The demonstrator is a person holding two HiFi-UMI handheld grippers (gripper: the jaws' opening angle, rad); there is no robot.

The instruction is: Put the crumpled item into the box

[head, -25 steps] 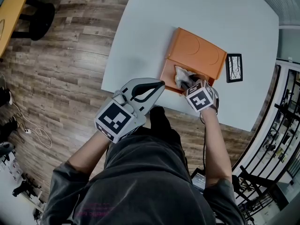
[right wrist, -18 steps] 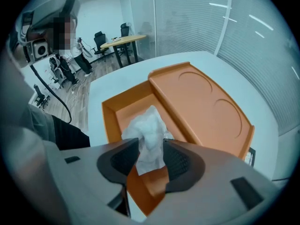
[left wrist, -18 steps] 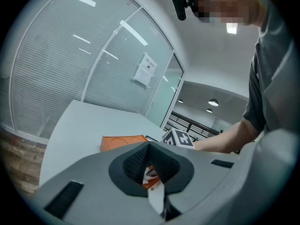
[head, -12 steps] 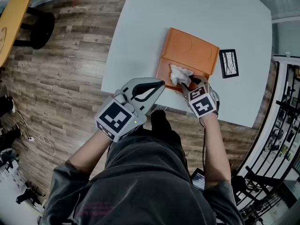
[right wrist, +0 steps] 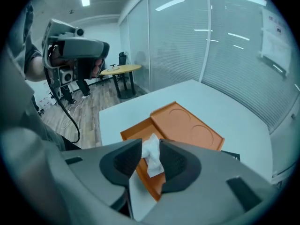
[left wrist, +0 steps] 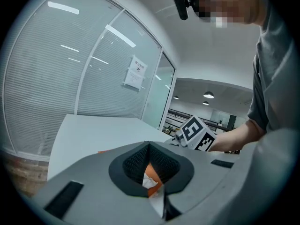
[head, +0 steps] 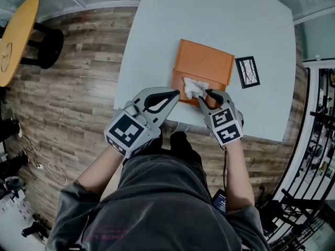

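1. While the right gripper [head: 208, 95] jaws are closing, the crumpled white wad [head: 194, 87] shows in the gap at their tips. The pads are not visibly pressing on it.
2. Wad lies in the near tray of the orange box [head: 207, 63]. The lid is folded flat open on the far side.
3. Left gripper [head: 177, 93]: jaws together at the tips and empty, at the table's near edge just beside the box's near-left corner.
4. Right jaws cover part of the tray's near rim in the head view.
5. Black-framed card [head: 247, 72] lies flat on the white table [head: 157, 30], just beside the lid's right edge.
6. Off the table, a round yellow table [head: 15, 33] stands far left on the wood floor [head: 78, 88], with cables [head: 44, 169] nearer.
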